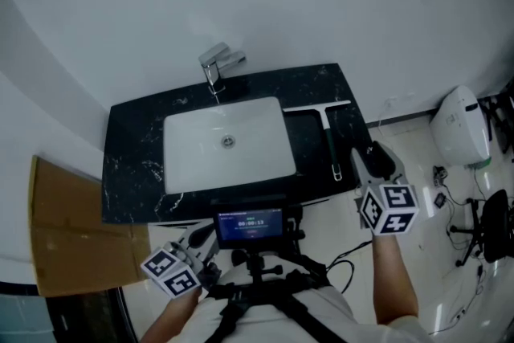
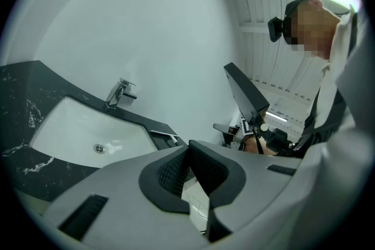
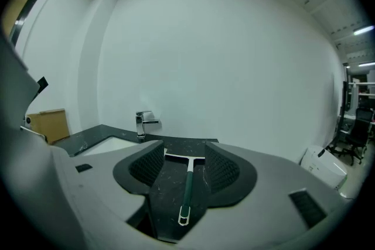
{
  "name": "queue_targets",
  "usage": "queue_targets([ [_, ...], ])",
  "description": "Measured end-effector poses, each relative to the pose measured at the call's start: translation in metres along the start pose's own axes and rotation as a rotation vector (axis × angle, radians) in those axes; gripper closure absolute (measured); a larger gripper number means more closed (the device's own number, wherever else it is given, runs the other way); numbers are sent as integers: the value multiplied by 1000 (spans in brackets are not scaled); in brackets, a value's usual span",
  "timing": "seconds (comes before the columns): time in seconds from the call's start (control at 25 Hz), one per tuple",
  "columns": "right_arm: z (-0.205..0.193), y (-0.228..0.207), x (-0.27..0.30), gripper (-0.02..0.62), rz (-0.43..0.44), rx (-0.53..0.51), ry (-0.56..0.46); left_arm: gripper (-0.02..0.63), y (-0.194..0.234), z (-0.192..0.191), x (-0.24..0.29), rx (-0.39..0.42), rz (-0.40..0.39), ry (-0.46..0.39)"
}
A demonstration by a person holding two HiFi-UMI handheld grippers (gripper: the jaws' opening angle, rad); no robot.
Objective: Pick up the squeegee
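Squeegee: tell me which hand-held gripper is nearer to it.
Right. The right hand-held gripper sits open just short of the squeegee handle; the left hand-held gripper is low, in front of the counter.

The right gripper holds its jaws wide apart, with nothing gripped, and the squeegee lies framed in the gap on the black speckled countertop. The squeegee's blade is at the far end and its green handle runs back toward the camera. A chrome faucet stands beyond the squeegee to its left, and a cardboard sheet leans farther left.

White basin in black counter, chrome faucet, cardboard sheet
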State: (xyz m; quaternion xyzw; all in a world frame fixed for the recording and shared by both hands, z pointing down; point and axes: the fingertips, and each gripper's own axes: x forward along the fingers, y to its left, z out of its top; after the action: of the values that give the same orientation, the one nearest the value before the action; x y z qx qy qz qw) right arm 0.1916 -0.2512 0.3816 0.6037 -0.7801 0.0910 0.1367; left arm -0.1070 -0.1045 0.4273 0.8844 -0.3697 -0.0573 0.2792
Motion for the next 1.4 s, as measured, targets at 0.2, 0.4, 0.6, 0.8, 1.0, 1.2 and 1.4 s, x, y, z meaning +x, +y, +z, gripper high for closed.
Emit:
queue_targets([
  [0.2, -15, 0, 17, 371, 6, -5, 29, 609, 4, 0, -5, -2, 20, -7],
  [0.4, -38, -5, 36, 371, -11, -37, 69, 609, 5, 1, -7, 3, 31, -11],
  [0.6, -61, -6, 53, 371, -8, -42, 115, 609, 6, 1, -11, 0, 44, -22],
  [0.8, -78, -6, 69, 371, -1, -40, 155, 609, 8, 1, -12, -5, 56, -22],
  [1.0, -96, -4, 86, 371, 10, -36, 196, 609, 8, 1, -12, -6, 67, -23],
  [1.2, -110, -3, 101, 371, 19, -28, 233, 609, 11, 1, -13, -6, 80, -19],
  [1.4, -123, -4, 119, 371, 23, -39, 270, 609, 14, 2, -14, -8, 91, -20],
])
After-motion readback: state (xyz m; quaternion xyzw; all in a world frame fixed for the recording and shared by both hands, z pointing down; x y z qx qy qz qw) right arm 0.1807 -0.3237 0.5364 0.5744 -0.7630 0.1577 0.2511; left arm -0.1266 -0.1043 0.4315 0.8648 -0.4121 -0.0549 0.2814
